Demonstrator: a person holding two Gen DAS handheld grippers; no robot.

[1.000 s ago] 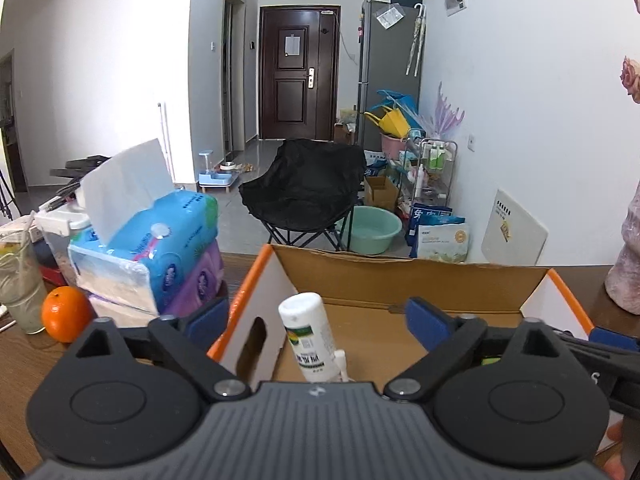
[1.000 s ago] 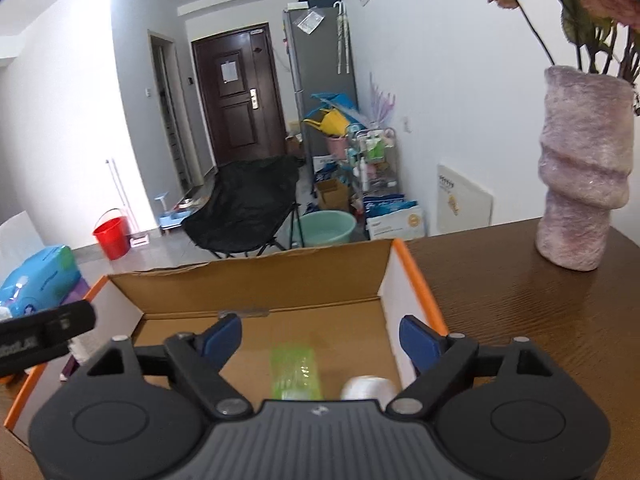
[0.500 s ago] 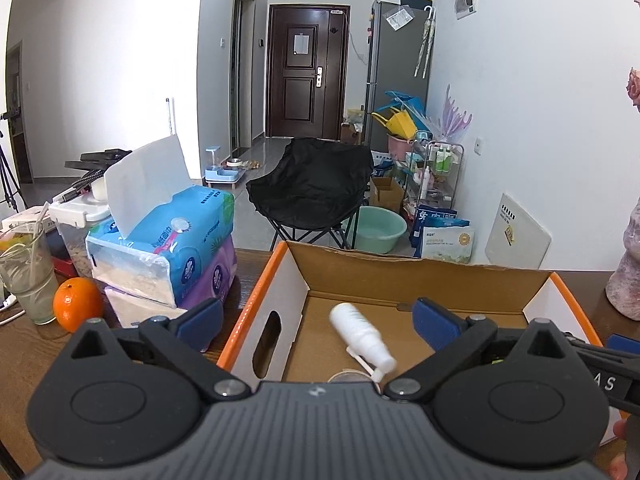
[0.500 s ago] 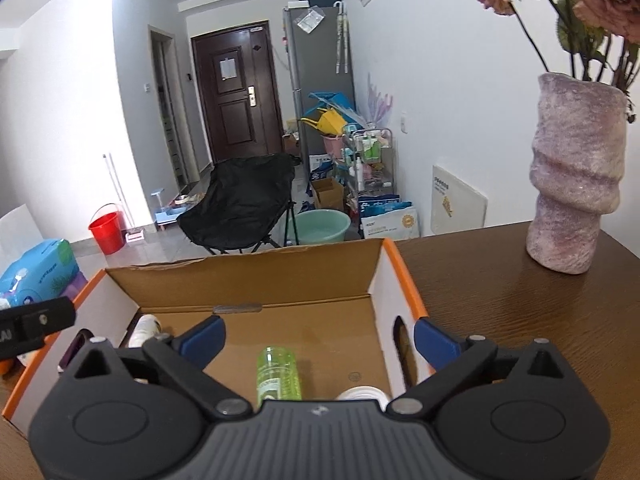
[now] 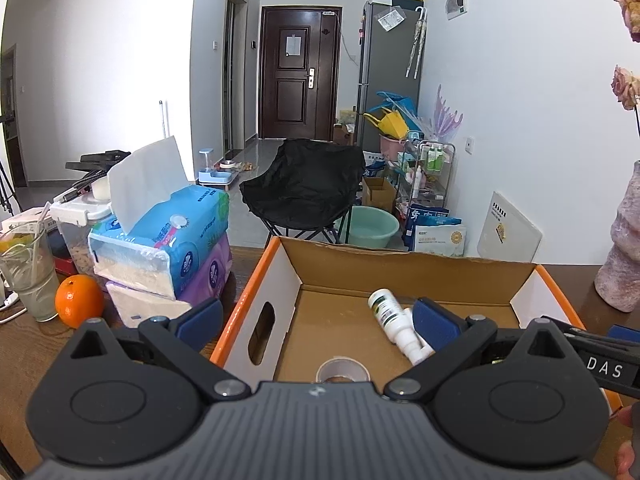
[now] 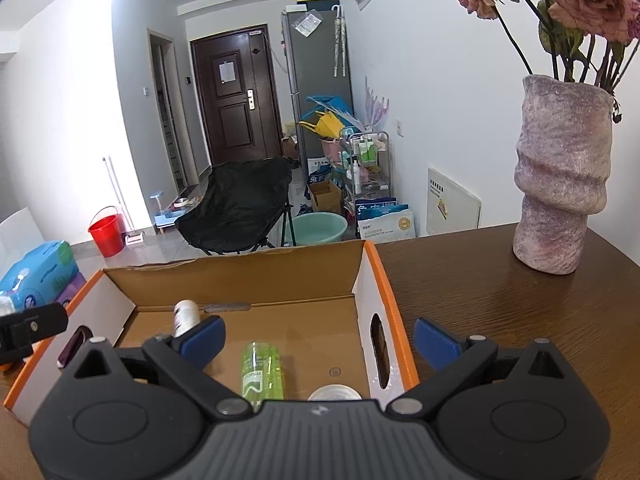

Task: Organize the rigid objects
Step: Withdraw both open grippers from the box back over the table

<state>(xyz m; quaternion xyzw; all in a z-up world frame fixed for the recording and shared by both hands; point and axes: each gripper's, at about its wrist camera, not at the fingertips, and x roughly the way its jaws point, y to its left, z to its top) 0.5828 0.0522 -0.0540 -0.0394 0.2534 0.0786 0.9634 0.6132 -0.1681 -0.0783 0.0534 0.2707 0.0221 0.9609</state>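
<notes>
Dropped a second ago, the white spray bottle with the green label (image 5: pixel 390 316) now lies flat inside the orange-edged cardboard box (image 5: pixel 256 292), and both grippers have spread wide: the left gripper (image 5: pixel 316 320) and the right gripper (image 6: pixel 318 338) hover with blue-padded fingers (image 6: pixel 202 338) apart, pinching nothing. On the dark wooden table (image 6: pixel 500 292) stand a mottled pink vase (image 6: pixel 560 184), stacked tissue packs (image 5: pixel 168 248) and an orange (image 5: pixel 79 300), with a black folding chair (image 6: pixel 240 204) beyond. Also in the box: a clear green bottle (image 6: pixel 262 372) and a tape roll (image 5: pixel 342 370).

White walls, dark wooden door (image 5: pixel 300 74), grey fridge (image 5: pixel 390 76) — black folding chair (image 5: pixel 304 188) on glossy floor.
</notes>
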